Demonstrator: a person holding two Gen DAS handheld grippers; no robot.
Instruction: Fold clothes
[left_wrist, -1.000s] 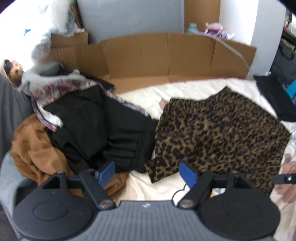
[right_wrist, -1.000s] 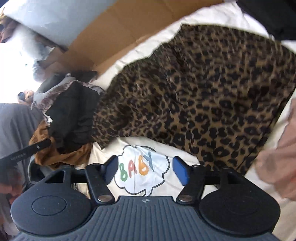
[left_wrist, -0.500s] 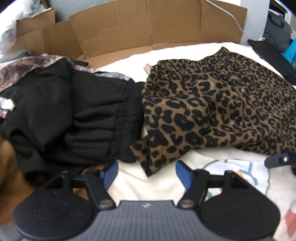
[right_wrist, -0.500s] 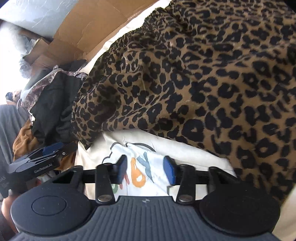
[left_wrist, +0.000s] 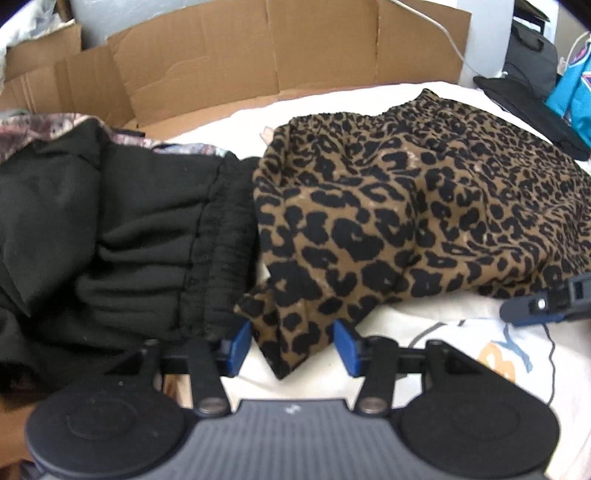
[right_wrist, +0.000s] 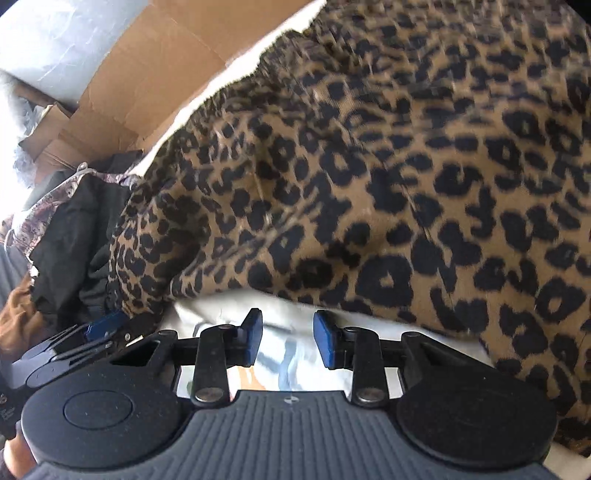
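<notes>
I'm at the pickup step: my left gripper (left_wrist: 291, 345), spread, straddles the leopard-print garment (left_wrist: 424, 221) at its near-left corner; my right gripper (right_wrist: 287, 341), spread, probably just short of its near hem. Next, both must close on cloth.

My left gripper (left_wrist: 291, 345) has two black fingers, each faced with a flat blue pad (left_wrist: 236, 347). Each finger hangs on a slim black link pinned by a dull silver screw (left_wrist: 211, 406). Behind the screws sit two round black discs either side of a grey ribbed plate bearing a small pale mark. My right gripper (right_wrist: 287, 342) is built alike: blue pads (right_wrist: 325, 343), silver screws, black discs, ribbed grey plate.
</notes>
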